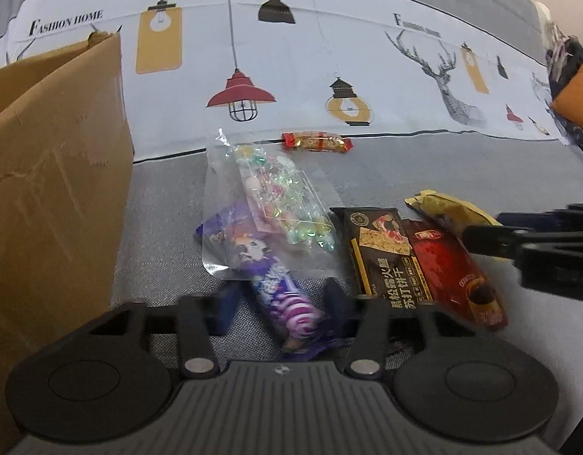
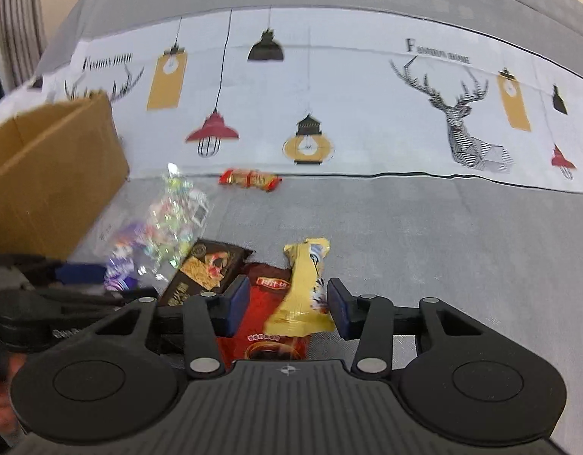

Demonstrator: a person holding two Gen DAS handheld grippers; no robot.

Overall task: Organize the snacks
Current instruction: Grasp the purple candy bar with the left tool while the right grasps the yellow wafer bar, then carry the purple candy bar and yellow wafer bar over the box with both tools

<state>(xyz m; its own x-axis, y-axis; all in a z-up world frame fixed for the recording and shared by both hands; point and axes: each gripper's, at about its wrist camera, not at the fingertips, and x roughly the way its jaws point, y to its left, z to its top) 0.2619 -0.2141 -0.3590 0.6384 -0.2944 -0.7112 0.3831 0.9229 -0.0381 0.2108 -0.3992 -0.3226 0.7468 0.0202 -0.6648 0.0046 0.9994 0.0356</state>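
Grey bed cover with lamp prints (image 2: 405,227) — snack packets loose beside brown cardboard box (image 1: 52,174). Left tool (image 1: 280,295) spread around purple candy packet (image 1: 287,303); right tool (image 2: 287,303) spread around yellow wrapper (image 2: 302,303) — sorting barely begun.

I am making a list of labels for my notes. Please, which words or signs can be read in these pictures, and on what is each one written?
"FASHION HOME": on the printed bed sheet, far left.
"FASHION HOME" again: near the deer, blurred.
"黑松露火腿 苏打饼干": on the black cracker pack.
Red snack pack: label too blurred to read.
Purple candy pack, gold pack: no legible text.
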